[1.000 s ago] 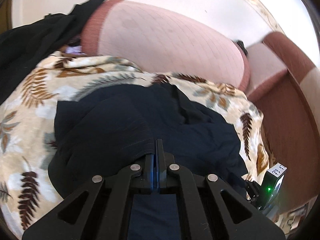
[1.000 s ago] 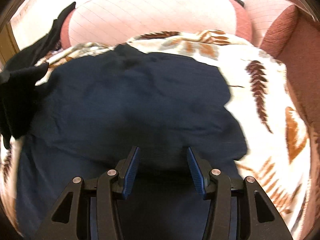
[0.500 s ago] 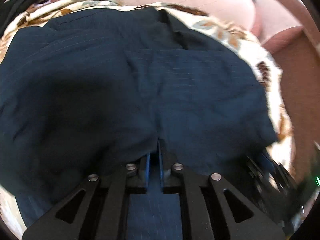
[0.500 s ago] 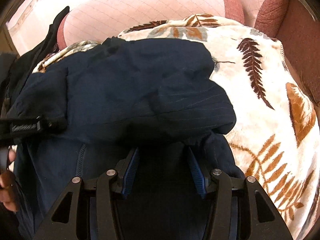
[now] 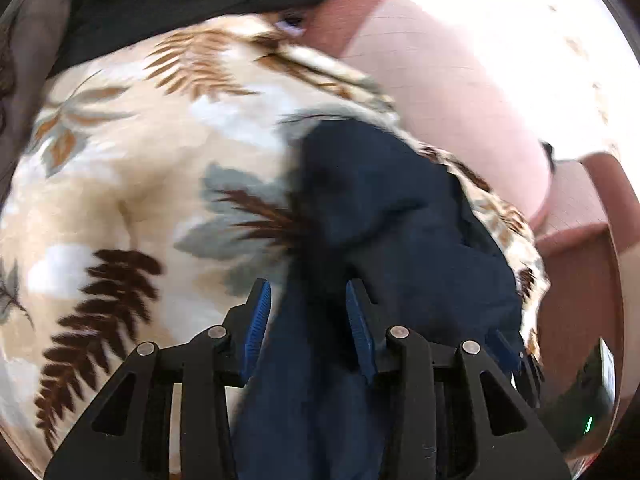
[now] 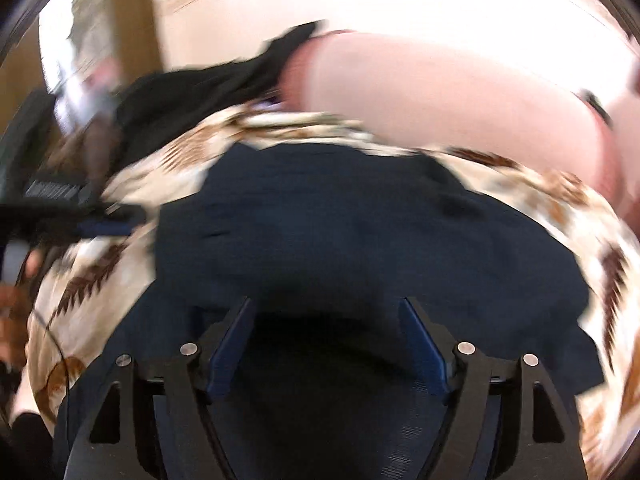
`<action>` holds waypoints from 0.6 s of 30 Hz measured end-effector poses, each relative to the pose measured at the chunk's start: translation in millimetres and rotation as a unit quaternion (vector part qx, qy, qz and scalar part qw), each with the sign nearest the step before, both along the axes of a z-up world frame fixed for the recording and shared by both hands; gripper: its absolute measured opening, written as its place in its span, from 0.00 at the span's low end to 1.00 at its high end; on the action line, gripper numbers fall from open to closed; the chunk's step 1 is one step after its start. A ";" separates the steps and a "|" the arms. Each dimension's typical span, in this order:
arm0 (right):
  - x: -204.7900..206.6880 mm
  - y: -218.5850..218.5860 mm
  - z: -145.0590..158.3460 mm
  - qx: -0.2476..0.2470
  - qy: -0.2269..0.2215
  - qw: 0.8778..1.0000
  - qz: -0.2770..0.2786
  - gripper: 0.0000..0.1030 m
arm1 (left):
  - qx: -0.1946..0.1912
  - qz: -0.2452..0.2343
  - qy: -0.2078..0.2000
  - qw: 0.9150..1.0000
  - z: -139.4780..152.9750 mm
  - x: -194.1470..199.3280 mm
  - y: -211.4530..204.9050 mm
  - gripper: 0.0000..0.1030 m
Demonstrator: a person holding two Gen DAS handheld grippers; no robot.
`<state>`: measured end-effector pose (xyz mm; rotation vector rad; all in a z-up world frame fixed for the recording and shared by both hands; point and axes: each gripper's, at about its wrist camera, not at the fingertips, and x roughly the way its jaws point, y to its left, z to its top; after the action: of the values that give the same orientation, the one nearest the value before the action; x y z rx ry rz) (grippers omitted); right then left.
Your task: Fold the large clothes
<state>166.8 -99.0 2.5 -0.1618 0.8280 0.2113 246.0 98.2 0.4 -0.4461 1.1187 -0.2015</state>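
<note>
Navy garment [image 6: 360, 232] lies bunched on the fern-print blanket [image 5: 120, 168] over the sofa, partly folded. Left gripper [image 5: 308, 304] jaws spread w/ cloth running between them, not pinched; right gripper [image 6: 326, 320] jaws spread wide above the fabric. Prob. both let go so the fold can settle before regrasping.

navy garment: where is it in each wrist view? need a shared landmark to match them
Left wrist: navy garment centre-right, running down between the open fingers.
Right wrist: navy garment fills centre, beyond the open fingers.
Shared landmark: pink sofa back cushion, upper right in both.
</note>
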 end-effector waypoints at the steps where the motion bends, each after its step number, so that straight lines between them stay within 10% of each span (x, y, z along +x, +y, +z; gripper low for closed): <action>1: 1.6 17.5 -4.1 -0.021 -0.001 1.000 0.017 0.74 | 0.000 0.005 0.006 1.000 -4.6 2.3 4.8 0.36; 8: 8.4 89.8 -38.1 -0.187 -0.053 0.979 0.055 0.69 | 0.000 0.012 0.030 0.999 -18.7 6.9 10.2 0.36; 10: 11.5 79.2 -31.6 -0.138 -0.036 0.988 0.061 0.17 | -0.004 0.013 0.032 0.999 -20.1 9.7 10.3 0.36; 18: -3.1 -53.2 20.7 0.141 -0.036 0.987 -0.074 0.09 | 0.000 -0.025 0.028 0.999 -9.1 15.7 -29.3 0.36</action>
<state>163.7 -152.3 23.2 0.1576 0.7270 0.1791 261.7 68.9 -8.7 -0.4265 1.1847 -0.2334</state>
